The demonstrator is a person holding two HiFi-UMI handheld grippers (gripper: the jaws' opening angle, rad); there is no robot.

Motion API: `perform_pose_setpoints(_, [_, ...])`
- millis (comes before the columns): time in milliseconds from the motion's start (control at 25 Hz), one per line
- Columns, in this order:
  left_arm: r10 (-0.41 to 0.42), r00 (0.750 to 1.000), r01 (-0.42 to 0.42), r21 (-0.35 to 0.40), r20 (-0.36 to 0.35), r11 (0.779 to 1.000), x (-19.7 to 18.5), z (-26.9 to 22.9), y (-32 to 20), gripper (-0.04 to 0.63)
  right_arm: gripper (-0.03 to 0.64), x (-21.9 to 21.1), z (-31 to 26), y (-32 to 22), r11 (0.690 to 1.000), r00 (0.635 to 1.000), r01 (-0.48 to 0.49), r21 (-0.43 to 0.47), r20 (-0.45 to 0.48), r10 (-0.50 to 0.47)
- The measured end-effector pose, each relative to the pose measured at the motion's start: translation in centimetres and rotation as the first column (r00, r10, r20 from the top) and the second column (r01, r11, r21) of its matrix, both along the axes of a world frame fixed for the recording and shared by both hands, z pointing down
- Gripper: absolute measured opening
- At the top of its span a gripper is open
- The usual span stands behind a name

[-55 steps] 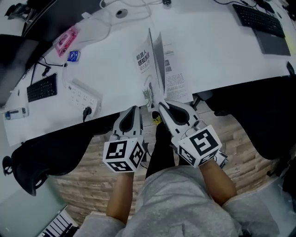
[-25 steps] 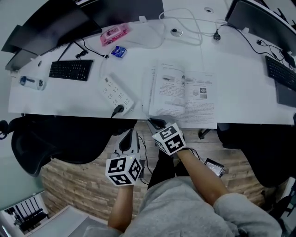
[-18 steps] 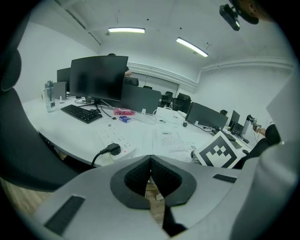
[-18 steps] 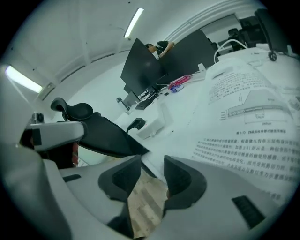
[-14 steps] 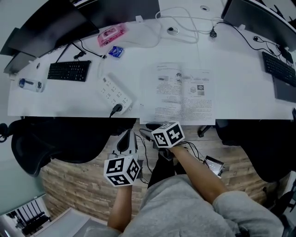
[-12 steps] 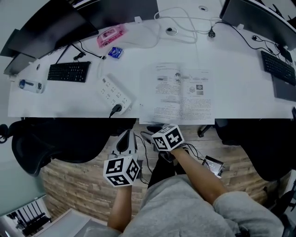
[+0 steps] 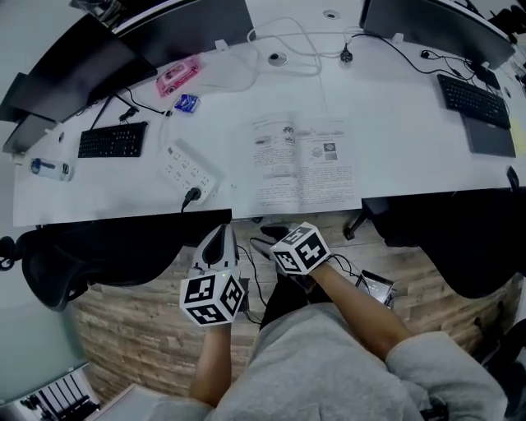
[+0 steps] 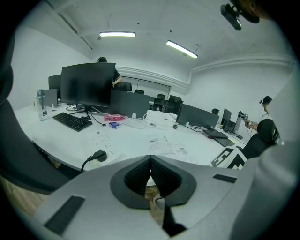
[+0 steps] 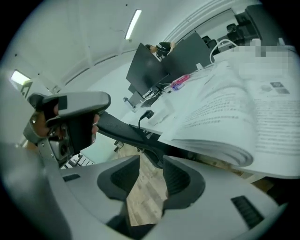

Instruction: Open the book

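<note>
The book [image 7: 304,160] lies open and flat on the white desk [image 7: 394,123], pages up. It is about midway along the near edge, with its lower margin right at that edge. We can make out printed text and small pictures on both pages.

We hold both grippers off the desk, below its near edge and over the wooden floor [image 7: 140,329]. Our right gripper [image 7: 266,238] sits just below the book's near left corner, apart from it. Its jaws stand wide and have just been opening. In the right gripper view only floor shows in the gap between the pads [image 9: 176,180], and the book's bulging page edges lie above and to the right of them, untouched.

Our left gripper [image 7: 219,234] is close beside the right one, on its left. In the left gripper view its jaws are closed, the pads [image 8: 140,176] meeting at the tips.

Left of the book, near the desk's near edge, a white power strip [image 7: 187,171] carries a black plug. Further left are a black keyboard [image 7: 113,140] and, towards the left end, a small bottle [image 7: 49,168]. A pink packet [image 7: 178,76] and a small blue packet [image 7: 187,103] lie nearer the far edge, where dark monitors [image 7: 177,25] stand. A second keyboard [image 7: 468,78] lies towards the far right corner. A black chair [image 7: 90,255] sits below the left stretch of the near edge.
</note>
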State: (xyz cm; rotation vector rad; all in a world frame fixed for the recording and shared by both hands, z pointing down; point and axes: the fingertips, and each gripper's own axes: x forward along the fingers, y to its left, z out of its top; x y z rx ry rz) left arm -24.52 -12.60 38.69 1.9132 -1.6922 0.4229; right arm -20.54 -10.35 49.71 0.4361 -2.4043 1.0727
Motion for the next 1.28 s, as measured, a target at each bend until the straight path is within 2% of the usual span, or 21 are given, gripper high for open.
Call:
perform_pose_setpoints(200, [0.037, 0.999, -0.037, 0.037, -0.006, 0.999, 2.4, -1.5, -0.2, 0.007, 0.163, 4.4, -3.4, -0.9, 0.987, 0.999, -0.006, 0.162, -0.032, 0.012])
perform_pose_setpoints(360, [0.078, 0.997, -0.077, 0.069, -0.010, 0.995, 4.8, -3.3, 0.3, 0.007, 0.130, 9.8, -7.1, -1.3, 0.956, 0.996, -0.051, 0.290, -0.052, 0.069])
perform_pose_setpoints(600, [0.112, 0.994, -0.113, 0.134, 0.008, 0.985, 7.8, -6.0, 1.4, 0.008, 0.072, 19.4, -13.5, -1.8, 0.871, 0.976, -0.161, 0.464, -0.056, 0.210])
perform_pose_setpoints(800, [0.126, 0.990, -0.137, 0.195, 0.067, 0.971, 9.4, -8.6, 3.2, 0.008, 0.049, 27.1, -19.4, -0.4, 0.784, 0.944, -0.278, 0.555, 0.005, 0.331])
perform_pose_setpoints(960, [0.132, 0.989, -0.144, 0.227, 0.066, 0.963, 11.1, -10.2, 5.6, 0.008, 0.046, 32.6, -22.9, 1.9, 0.714, 0.912, -0.340, 0.612, 0.028, 0.410])
perform_pose_setpoints(1280, [0.163, 0.985, -0.173, 0.273, 0.058, 0.946, 14.5, -12.6, 9.4, 0.008, 0.046, 39.6, -25.6, 7.1, 0.631, 0.849, -0.394, 0.668, 0.002, 0.528])
